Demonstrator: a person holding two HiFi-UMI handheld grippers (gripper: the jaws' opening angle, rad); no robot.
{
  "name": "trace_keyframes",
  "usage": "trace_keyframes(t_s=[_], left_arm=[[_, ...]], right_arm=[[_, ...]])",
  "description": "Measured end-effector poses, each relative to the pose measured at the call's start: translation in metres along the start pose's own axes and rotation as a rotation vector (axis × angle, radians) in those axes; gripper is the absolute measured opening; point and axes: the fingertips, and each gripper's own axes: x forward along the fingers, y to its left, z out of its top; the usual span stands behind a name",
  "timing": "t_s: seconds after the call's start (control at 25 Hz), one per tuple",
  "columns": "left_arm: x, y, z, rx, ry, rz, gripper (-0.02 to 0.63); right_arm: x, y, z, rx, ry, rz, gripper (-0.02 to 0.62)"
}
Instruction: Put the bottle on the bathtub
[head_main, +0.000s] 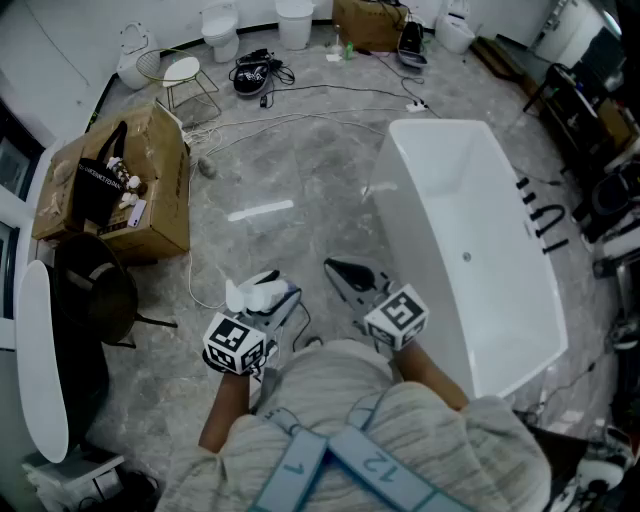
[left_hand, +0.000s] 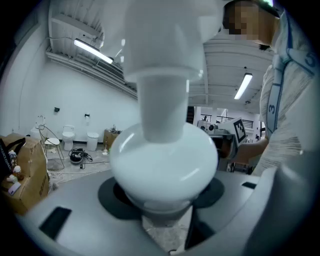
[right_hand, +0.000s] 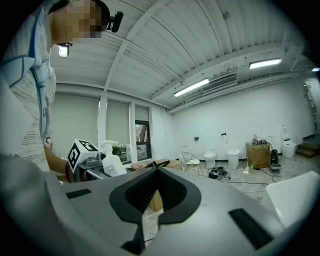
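Over the grey floor (head_main: 300, 180), left of the white bathtub (head_main: 440, 300), a person stands with a gripper in each hand, both reaching forward and tipped slightly down. The left gripper (head_main: 272, 300) has its jaws spread wide and clamped on the bottle (head_main: 250, 293), a white spray bottle. In the left gripper view its rounded lower body (left_hand: 162, 160) sits between the two dark pads, which press on it from either side, and its neck rises upward. Seen from the right gripper view, the bottle (right_hand: 112, 162) stands upright with its spray head on top. It is in the air, well apart from the bathtub and touching neither the tub nor the floor.

The right gripper (head_main: 340, 272) is between the bottle and the bathtub, near the tub's left wall. Its jaws are closed tip to tip (right_hand: 155, 167) with nothing between them.

A cardboard box (head_main: 150, 180) stands on the floor at the left, beyond it a wire chair (head_main: 185, 80), and cables (head_main: 300, 115) trail across the floor toward the far wall.
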Motion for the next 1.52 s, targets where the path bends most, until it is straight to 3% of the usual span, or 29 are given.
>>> trace_keyframes(t_s=[0.6, 0.84, 0.92, 1.08, 1.36, 1.52], left_arm=[[0.003, -0.003, 0.001, 0.007, -0.002, -0.011, 0.241], [0.002, -0.001, 0.000, 0.004, 0.000, -0.015, 0.241], [0.003, -0.002, 0.001, 0.005, -0.004, -0.017, 0.241], [0.008, -0.003, 0.001, 0.004, 0.002, -0.025, 0.241], [0.036, -0.007, 0.001, 0.015, 0.025, -0.050, 0.241], [0.071, -0.019, 0.008, 0.033, 0.038, -0.069, 0.241]], right_arm=[[0.002, 0.003, -0.006, 0.020, 0.008, 0.011, 0.002], [0.008, 0.014, 0.004, 0.054, -0.045, 0.068, 0.002], [0.008, 0.016, 0.001, 0.025, -0.032, 0.078, 0.002], [0.008, 0.021, 0.007, 0.060, -0.014, 0.106, 0.002], [0.000, -0.013, -0.001, 0.030, -0.045, 0.080, 0.002], [-0.020, -0.040, -0.001, 0.054, -0.014, 0.076, 0.002]])
